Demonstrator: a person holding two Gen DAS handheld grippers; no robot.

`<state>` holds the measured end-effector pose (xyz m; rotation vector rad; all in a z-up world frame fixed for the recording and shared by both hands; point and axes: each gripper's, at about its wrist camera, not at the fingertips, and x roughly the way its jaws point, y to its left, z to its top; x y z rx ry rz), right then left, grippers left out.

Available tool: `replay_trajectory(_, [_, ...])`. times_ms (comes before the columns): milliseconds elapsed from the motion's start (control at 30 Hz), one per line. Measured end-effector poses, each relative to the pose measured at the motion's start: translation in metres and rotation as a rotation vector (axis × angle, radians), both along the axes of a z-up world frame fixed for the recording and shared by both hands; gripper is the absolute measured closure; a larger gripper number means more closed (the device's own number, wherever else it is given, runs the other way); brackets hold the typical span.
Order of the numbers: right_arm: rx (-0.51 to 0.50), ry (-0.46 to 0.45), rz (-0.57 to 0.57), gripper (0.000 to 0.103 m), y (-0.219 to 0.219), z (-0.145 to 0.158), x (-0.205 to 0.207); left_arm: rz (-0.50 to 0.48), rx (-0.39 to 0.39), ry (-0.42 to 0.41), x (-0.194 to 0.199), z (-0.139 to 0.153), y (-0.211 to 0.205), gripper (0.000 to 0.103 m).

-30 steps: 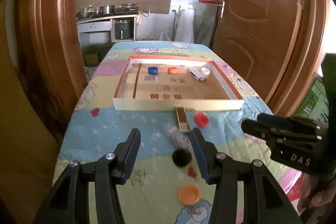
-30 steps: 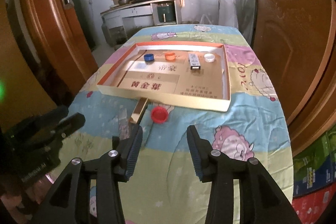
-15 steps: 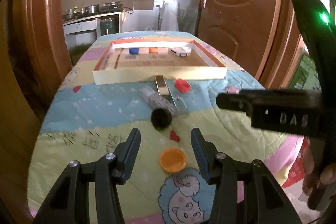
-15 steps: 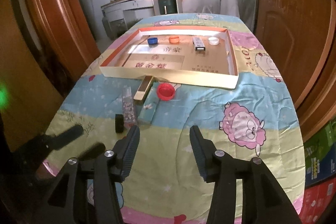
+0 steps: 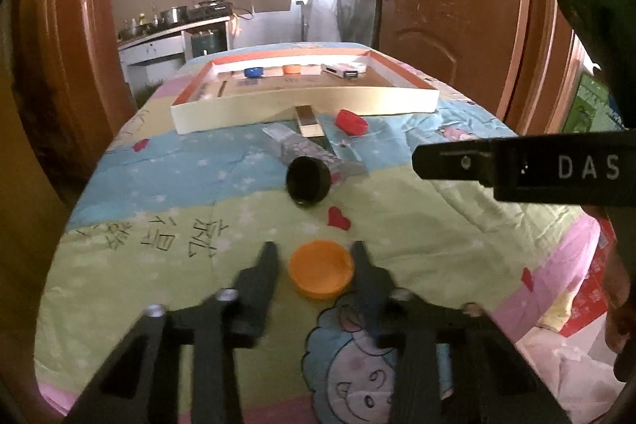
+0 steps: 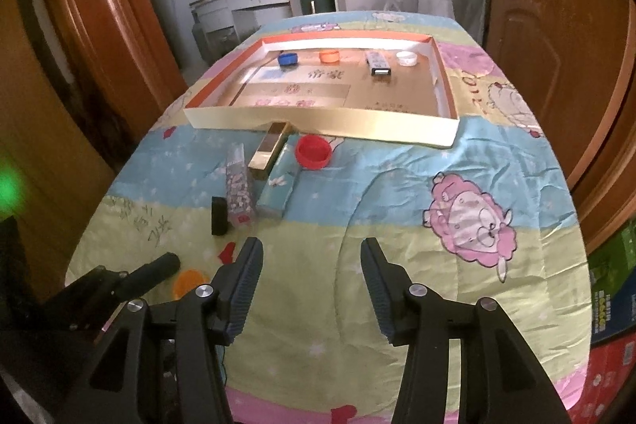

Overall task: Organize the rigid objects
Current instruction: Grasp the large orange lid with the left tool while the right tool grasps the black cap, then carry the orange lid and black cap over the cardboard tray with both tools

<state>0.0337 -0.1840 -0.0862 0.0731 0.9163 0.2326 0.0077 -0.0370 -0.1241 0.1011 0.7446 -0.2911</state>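
An orange cap (image 5: 321, 269) lies on the quilt between the fingers of my left gripper (image 5: 316, 253). Its jaws are closing around the cap; a sliver of cloth still shows at the left finger. In the right wrist view the same orange cap (image 6: 187, 283) peeks out beside the left gripper (image 6: 159, 265). My right gripper (image 6: 310, 257) hovers open over bare quilt, holding nothing. Further off lie a black cap (image 5: 308, 181), a red cap (image 5: 350, 122), a gold box (image 6: 268, 146), a flowered box (image 6: 238, 185) and a teal box (image 6: 278, 185).
A shallow cardboard tray (image 6: 318, 124) sits mid-table with a blue cap (image 6: 287, 59), an orange cap (image 6: 329, 56), a white cap (image 6: 406, 57) and a small silver device (image 6: 378, 63). Wooden doors flank the table. The right gripper (image 5: 437, 161) reaches in from the right.
The left gripper sank toward the quilt and drew back to the orange cap, then its jaws narrowed around it. The right gripper dropped a little and its jaws widened slightly.
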Motion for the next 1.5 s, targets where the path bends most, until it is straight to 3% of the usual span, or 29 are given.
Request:
replay_trajectory(333, [0.113, 0.007, 0.101, 0.05, 0.036, -0.012, 0.005, 0.163, -0.077, -0.02, 0.004, 0.015, 0.058, 0.073])
replay_trajectory(433, [0.065, -0.018, 0.088, 0.05, 0.05, -0.01, 0.014, 0.18, -0.088, -0.026, 0.005, 0.016, 0.068, 0.073])
replay_trajectory(567, [0.064, 0.019, 0.095, 0.051, 0.064, -0.018, 0.027, 0.175, -0.092, -0.023, 0.006, 0.015, 0.071, 0.073])
replay_trajectory(633, [0.052, 0.034, 0.092, 0.059, 0.067, -0.022, 0.03, 0.17, -0.096, -0.021, 0.006, 0.014, 0.071, 0.073])
replay_trajectory(700, [0.064, 0.052, 0.089, 0.079, 0.067, -0.027, 0.033, 0.166, -0.095, -0.02, 0.007, 0.013, 0.071, 0.073])
replay_trajectory(800, [0.102, 0.058, 0.072, 0.094, 0.061, -0.029, 0.034, 0.166, -0.1, -0.016, 0.007, 0.012, 0.072, 0.073])
replay_trajectory(1500, [0.144, 0.01, 0.079, 0.094, 0.037, -0.008, 0.012, 0.133, -0.065, -0.051, 0.014, 0.033, 0.054, 0.073])
